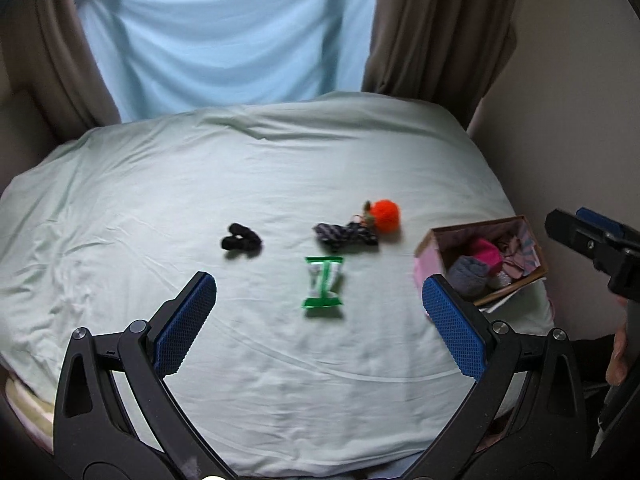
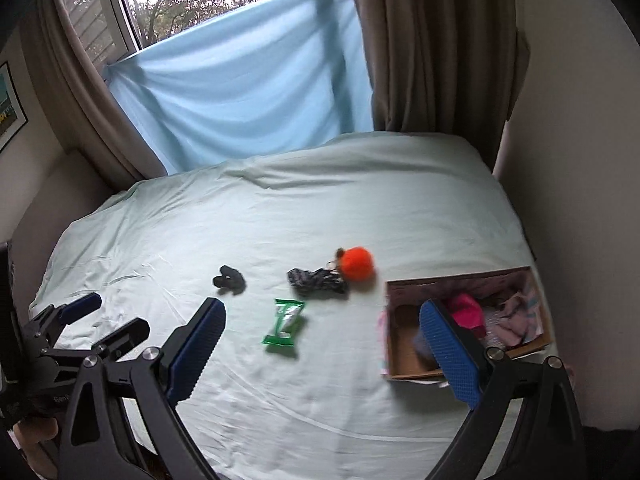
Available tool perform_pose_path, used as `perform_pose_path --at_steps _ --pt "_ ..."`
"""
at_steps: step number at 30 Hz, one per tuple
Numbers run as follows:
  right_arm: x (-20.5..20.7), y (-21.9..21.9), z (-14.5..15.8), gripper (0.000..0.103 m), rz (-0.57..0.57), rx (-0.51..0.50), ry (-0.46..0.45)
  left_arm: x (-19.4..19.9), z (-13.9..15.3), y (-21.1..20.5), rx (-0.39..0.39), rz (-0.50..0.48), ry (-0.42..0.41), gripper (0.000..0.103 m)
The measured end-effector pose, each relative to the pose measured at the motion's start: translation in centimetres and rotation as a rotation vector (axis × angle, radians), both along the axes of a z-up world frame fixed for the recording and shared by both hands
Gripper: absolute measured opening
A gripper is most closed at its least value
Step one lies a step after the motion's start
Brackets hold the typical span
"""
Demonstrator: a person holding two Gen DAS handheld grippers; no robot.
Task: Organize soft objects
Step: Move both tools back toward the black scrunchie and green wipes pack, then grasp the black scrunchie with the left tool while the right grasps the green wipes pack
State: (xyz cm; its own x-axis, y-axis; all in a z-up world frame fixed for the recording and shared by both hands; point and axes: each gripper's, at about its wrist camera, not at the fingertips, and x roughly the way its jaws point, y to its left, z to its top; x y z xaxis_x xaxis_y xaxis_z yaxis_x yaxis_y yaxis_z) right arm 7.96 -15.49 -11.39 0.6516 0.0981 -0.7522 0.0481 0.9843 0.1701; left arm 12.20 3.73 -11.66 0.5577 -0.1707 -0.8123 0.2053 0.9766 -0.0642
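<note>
The loose soft items are lying in a rough row across the bed [image 1: 160,208], apparently left spread apart so each can be picked up singly and moved to the box at the right.

Ahead and slightly left of the left claw [image 1: 319,314] is sitting a black bundle [image 1: 241,241], probably rolled socks, well clear of the others. Directly ahead, between the claw's fingers in the left wrist view, a green-and-white packet [image 1: 323,286] is lying flat. Beyond it a dark patterned cloth [image 1: 345,236] is resting against an orange pom-pom [image 1: 384,215] that appears to carry a key ring; the two are touching. To the right of the left claw, near the bed's edge, the cardboard box [image 1: 532,240] is standing open and is already holding a grey roll, a pink item and pale folded cloths, so the sorting is judged partly done.

The left claw is hanging released, jaws spread wide, gripping nothing, raised above the bed and aimed at the packet. The right claw [image 2: 322,342] is likewise released and empty, hovering above the bed, its right finger overlapping the box in its own view.
</note>
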Motion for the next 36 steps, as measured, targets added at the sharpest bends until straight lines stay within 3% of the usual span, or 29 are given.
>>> perform_pose_path --at_steps 7,14,18,24,26,30,34,36 --pt "3.0 5.3 -3.8 0.097 -0.054 0.052 0.03 4.5 -4.2 6.1 -0.014 -0.028 0.049 0.102" --pt "7.6 9.6 -11.4 0.097 -0.116 0.094 0.134 10.5 -10.4 9.5 0.007 -0.091 0.08 0.102" --pt "9.4 11.2 -15.8 0.097 -0.155 0.078 0.146 14.4 -15.1 10.3 0.017 -0.13 0.101 0.102" --pt "12.4 13.3 -23.2 0.097 -0.173 -0.036 0.182 19.3 -22.9 10.3 0.024 -0.177 0.131 0.102" --pt "13.1 13.5 -25.4 0.097 -0.193 -0.046 0.237 20.7 -25.4 10.1 0.03 -0.183 0.139 0.102" --pt "14.0 13.7 -28.9 0.097 -0.227 -0.043 0.221 23.1 -30.4 9.4 0.038 -0.205 0.149 0.1" --pt "14.9 13.9 -31.8 0.097 -0.252 -0.066 0.222 24.4 -33.8 8.8 0.03 -0.208 0.16 0.093" --pt "15.3 13.9 -32.8 0.097 -0.255 -0.071 0.229 24.9 -35.2 8.4 0.037 -0.211 0.167 0.08"
